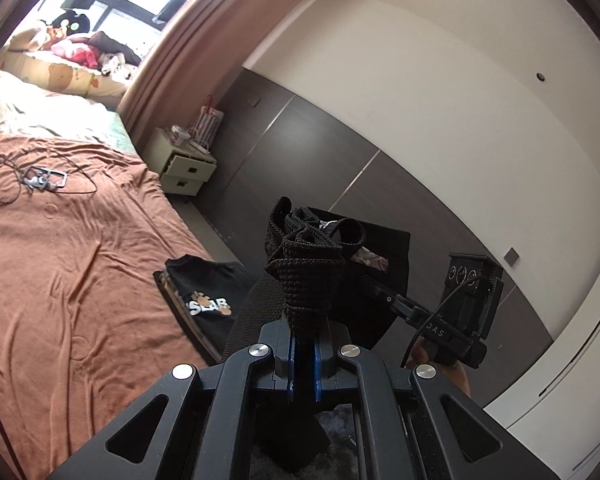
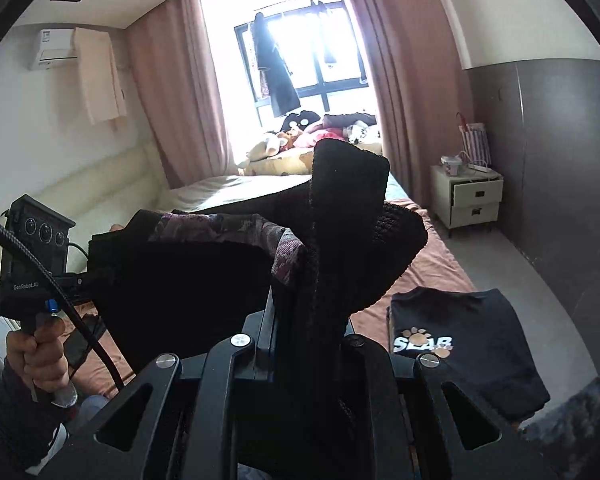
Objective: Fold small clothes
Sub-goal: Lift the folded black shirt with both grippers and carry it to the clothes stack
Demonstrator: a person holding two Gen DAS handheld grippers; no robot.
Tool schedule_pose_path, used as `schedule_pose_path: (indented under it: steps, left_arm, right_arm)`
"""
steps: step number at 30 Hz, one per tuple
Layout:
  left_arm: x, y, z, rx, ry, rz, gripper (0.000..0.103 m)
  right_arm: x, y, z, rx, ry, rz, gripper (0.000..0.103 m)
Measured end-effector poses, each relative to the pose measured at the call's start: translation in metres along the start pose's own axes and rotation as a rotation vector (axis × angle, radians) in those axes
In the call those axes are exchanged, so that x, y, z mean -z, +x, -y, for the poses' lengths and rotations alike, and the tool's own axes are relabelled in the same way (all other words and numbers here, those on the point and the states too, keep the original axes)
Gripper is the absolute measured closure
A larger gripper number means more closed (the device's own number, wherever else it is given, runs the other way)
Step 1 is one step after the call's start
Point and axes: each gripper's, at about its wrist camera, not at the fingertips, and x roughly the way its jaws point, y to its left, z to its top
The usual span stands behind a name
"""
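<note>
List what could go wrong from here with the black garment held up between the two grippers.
1. The left gripper pinches only a narrow bunched strip of the black knit garment; a pull may slip it free.
2. The garment is twisted and crumpled between the left and the right gripper, so a fold laid now would likely be uneven.
3. The folded black shirt lies at the bed's edge; lowering the garment nearby might nudge it off.

"SLAB" on folded black shirt (image 2: pixel 460 344)
</note>
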Motion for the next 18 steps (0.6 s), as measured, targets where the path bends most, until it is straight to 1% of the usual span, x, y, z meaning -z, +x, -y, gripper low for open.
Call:
schedule_pose_path:
  steps: [3,11,16,18]
  left_arm:
    - [-0.001,0.031,0.01,0.027,0.014,-0.029,0.097]
    - [-0.006,0.108,0.044,0.098,0.07,-0.113,0.097]
    - [-0.008,0.152,0.055,0.136,0.086,-0.162,0.097]
    - [-0.008,0.171,0.058,0.137,0.105,-0.191,0.097]
  right_arm:
    - [0.004,-0.014,0.004,0.035,0.008,0.013,0.092]
    - [0.009,-0.024,0.004,0.124,0.03,0.03,0.092]
    - [0.011,-0.028,0.003,0.179,0.056,0.04,0.092]
    - [0.012,-0.028,0.004,0.197,0.074,0.04,0.092]
